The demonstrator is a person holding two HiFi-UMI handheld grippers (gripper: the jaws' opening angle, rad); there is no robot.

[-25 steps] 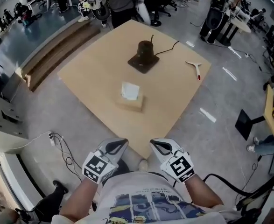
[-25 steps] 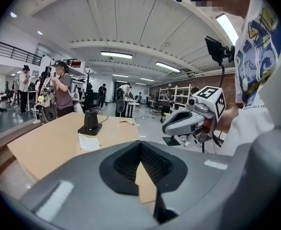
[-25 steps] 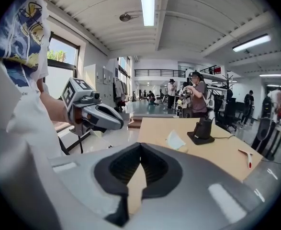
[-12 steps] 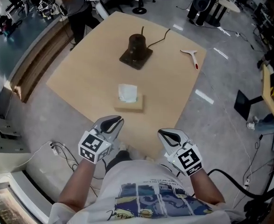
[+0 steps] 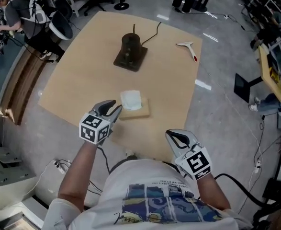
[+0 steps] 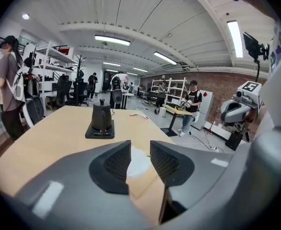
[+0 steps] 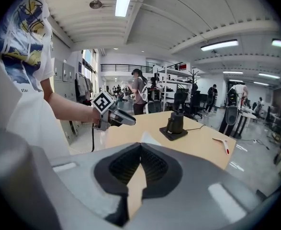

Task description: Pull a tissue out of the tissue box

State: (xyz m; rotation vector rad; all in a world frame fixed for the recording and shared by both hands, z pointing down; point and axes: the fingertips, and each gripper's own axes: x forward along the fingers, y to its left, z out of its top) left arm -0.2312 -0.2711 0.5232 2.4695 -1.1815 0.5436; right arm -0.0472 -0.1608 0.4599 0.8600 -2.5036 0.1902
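The tissue (image 5: pixel 130 98) stands up in a white tuft from the slot on top of the tan box (image 5: pixel 139 112). The box sits on the table (image 5: pixel 83 66), near the edge closest to the person. The tissue looks feather-light, soft and easy to tear. The place to take it is the tuft itself, pinched low near the slot and not at a thin corner, then drawn up steadily. The box looks light too, and I judge it may lift or slide with the pull unless something steadies it.

The left gripper (image 5: pixel 111 108) hovers just beside the box on its left. Its jaws are spread and have just been opening, with nothing pinched. In its own view the tissue shows ahead through the gap, not yet between the pads. The right gripper (image 5: pixel 174 137) hangs well apart, off the table's near edge, with its jaws pressed together and empty.

Farther back on the table are a black stand (image 5: pixel 129 51) with a cable and a white tool (image 5: pixel 187 46) with a red tip
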